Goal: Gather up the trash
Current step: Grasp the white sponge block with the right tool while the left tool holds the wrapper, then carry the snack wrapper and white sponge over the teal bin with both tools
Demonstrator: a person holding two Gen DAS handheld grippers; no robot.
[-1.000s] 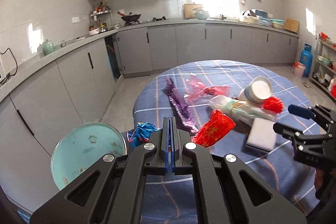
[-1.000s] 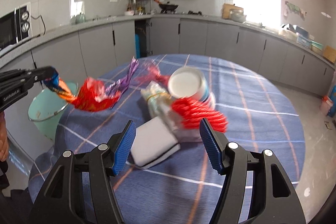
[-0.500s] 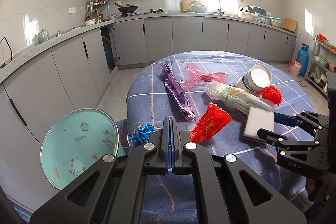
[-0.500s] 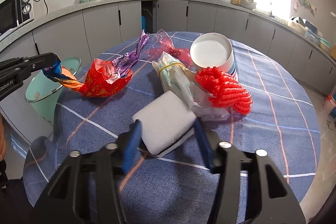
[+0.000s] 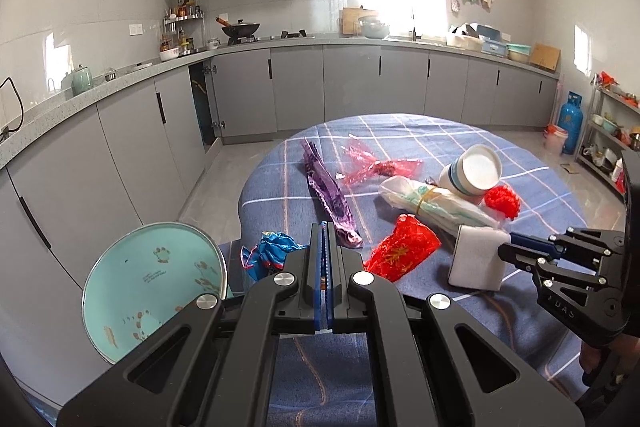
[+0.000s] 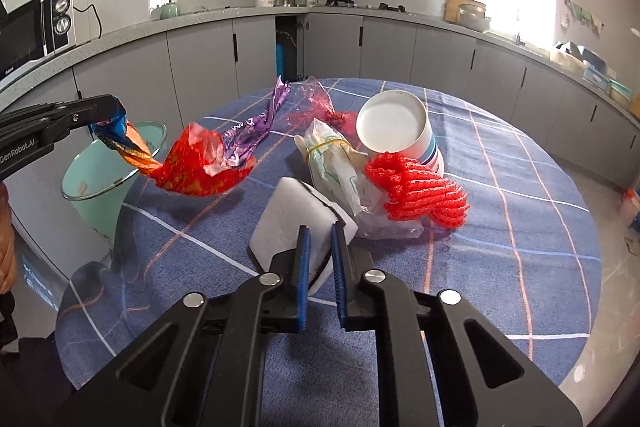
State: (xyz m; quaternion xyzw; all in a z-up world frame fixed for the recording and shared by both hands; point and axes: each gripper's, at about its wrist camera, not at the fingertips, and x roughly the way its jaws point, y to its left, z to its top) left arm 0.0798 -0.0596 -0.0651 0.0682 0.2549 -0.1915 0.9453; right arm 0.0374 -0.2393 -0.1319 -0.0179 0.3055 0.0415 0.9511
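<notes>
Currently, a crinkly, almost weightless wrapper (image 6: 192, 167) is pinched at its twisted end by the left gripper (image 5: 325, 239). A soft white sponge (image 6: 296, 223) is clamped at its near edge by the right gripper (image 6: 319, 231); it is judged light and compressible, so a deeper hold across its middle is advised.

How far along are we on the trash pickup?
Nothing clearly binned yet; the teal bin looks empty. In hand: the left hand-held gripper is shut on the blue-and-red wrapper, the right hand-held gripper on the white foam block. Left on the table: purple wrapper, pink cellophane, paper cup, bundled bag, red mesh.
</notes>
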